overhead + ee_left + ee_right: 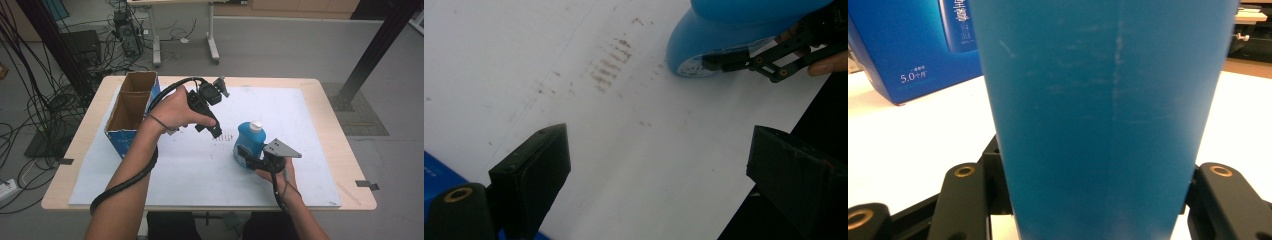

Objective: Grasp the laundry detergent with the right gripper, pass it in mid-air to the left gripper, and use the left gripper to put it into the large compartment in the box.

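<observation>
Here the right tongs (250, 159) pinch the upright blue bottle (249, 141); the left tongs (212, 129), spread, hover nearby.

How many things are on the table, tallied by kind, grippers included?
Bottle: 1
Box: 1
White sheet: 1
Grippers: 2, left gripper and right gripper
Total: 5

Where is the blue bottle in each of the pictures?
High view: the blue bottle stands right of centre on the white mat, gripped low by the right tongs.
Left gripper view: top right corner, lower part only.
Right gripper view: centre, close up.
Shared landmark: the blue cardboard box, a corner bottom left, top left.
</observation>
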### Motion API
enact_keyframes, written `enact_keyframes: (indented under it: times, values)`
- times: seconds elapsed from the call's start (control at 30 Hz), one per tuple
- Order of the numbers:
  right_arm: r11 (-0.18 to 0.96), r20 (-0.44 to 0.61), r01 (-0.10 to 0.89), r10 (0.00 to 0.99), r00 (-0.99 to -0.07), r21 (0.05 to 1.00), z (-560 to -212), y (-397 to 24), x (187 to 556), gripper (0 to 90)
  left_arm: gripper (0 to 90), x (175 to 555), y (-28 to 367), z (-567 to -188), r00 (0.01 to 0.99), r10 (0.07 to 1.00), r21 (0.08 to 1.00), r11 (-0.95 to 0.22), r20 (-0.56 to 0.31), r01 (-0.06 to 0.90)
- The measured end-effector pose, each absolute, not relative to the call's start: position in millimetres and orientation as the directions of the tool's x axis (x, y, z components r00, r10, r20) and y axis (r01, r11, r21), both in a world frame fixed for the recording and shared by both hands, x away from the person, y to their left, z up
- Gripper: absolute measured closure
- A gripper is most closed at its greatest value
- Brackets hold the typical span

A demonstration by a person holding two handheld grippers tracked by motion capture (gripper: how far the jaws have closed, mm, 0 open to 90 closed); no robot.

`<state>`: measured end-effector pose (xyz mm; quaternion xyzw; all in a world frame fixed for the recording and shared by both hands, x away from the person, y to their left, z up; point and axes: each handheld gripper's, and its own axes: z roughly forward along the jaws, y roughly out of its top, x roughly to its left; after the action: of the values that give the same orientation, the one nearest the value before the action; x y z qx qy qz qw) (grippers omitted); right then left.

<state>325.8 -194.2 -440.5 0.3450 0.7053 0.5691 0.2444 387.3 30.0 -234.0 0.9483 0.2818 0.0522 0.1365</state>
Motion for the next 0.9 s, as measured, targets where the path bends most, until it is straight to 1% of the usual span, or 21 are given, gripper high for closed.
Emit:
enact_keyframes:
  times: [0.9]
  values:
    - [0.118, 0.049, 0.213, 0.762, -0.646, 0.97, -439.8, -194.5, 326.2, 42.5, 10.5, 388.2, 27.0, -236.0, 0.837, 0.547, 0.283, -0.806, 0.02, 0.52]
